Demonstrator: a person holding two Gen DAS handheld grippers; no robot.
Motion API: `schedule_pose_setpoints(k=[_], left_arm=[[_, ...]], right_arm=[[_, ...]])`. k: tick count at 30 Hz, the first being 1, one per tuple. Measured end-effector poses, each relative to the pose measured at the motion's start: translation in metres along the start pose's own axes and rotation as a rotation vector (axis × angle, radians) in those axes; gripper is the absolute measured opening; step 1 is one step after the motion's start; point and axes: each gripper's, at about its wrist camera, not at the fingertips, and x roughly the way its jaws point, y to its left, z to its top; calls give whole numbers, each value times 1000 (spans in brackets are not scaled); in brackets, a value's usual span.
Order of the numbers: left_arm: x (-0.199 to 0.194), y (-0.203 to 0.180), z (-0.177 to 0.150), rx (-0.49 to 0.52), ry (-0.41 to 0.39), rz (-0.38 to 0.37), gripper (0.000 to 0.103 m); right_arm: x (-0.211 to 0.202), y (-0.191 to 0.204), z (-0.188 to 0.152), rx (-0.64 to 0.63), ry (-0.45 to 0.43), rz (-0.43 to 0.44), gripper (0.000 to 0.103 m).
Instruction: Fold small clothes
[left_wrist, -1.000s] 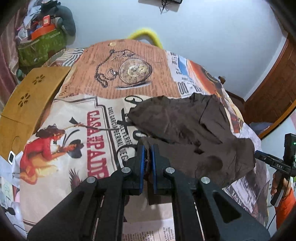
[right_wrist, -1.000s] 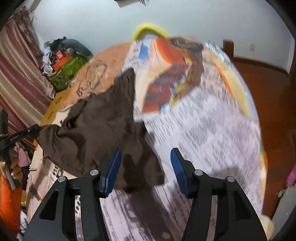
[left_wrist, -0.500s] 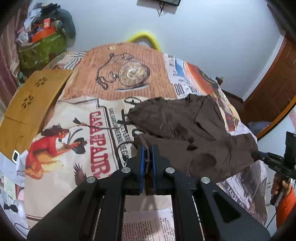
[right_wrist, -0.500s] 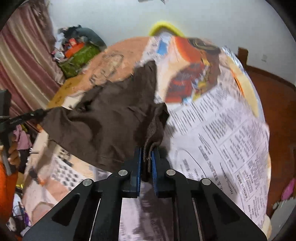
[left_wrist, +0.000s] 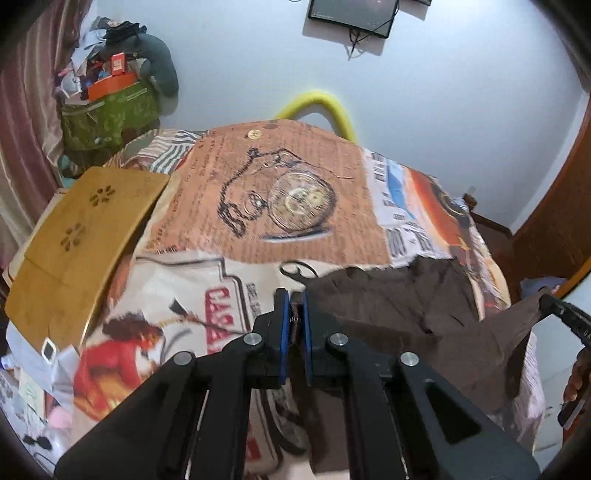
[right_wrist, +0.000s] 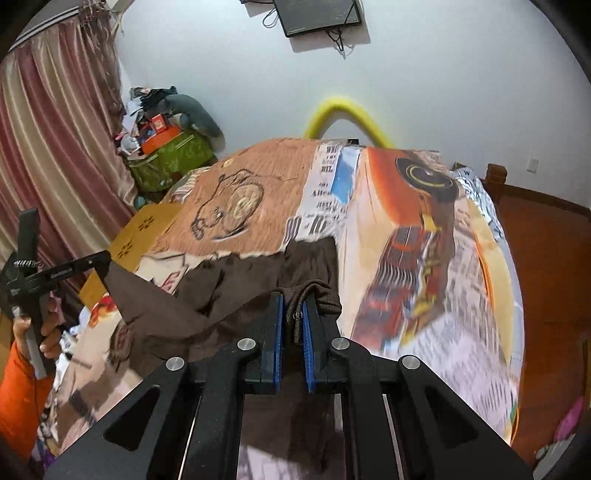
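- While both tools are clamped on it, the brown garment (left_wrist: 391, 306) hangs stretched between them above the bed (left_wrist: 295, 206), its far part resting on the printed bedspread.
- The left tool (left_wrist: 295, 321) has its blue pads pressed together on a bunched edge of the cloth, with only a thin wad of fabric showing between them.
- The right tool (right_wrist: 292, 325) is likewise closed on a thicker roll of hem, which bulges over the top of its jaws.
- In my judgement the step in hand is lifting and spreading the garment so that it can be laid flat for a first fold; no crease has been made yet.
- Risk: the left grip looks shallow, so pulling the two tools further apart could drag the edge out and drop that corner.
- Risk: the right tool holds a bunched roll and may have caught several layers, which would leave a twist or a doubled hem when the cloth is laid down.
- Risk: the lower cloth sags between the tools and may land wrinkled on the bedspread.
- The wooden board (left_wrist: 77, 236) at the left side of the bed lies well apart from the cloth.
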Motion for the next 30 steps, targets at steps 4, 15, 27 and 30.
schedule_pose_setpoints(k=[4, 15, 27, 30], left_arm=[[31, 13, 13, -28, 15, 29, 6], [128, 42, 11, -73, 155, 102, 6], [69, 13, -33, 110, 150, 107, 49], [43, 0, -52, 164, 153, 84, 57]], right_arm=[[29, -12, 19, 28, 10, -28, 8], [104, -54, 37, 186, 93, -91, 13], [34, -47, 8, 122, 30, -97, 44], [16, -35, -12, 91, 34, -99, 46]])
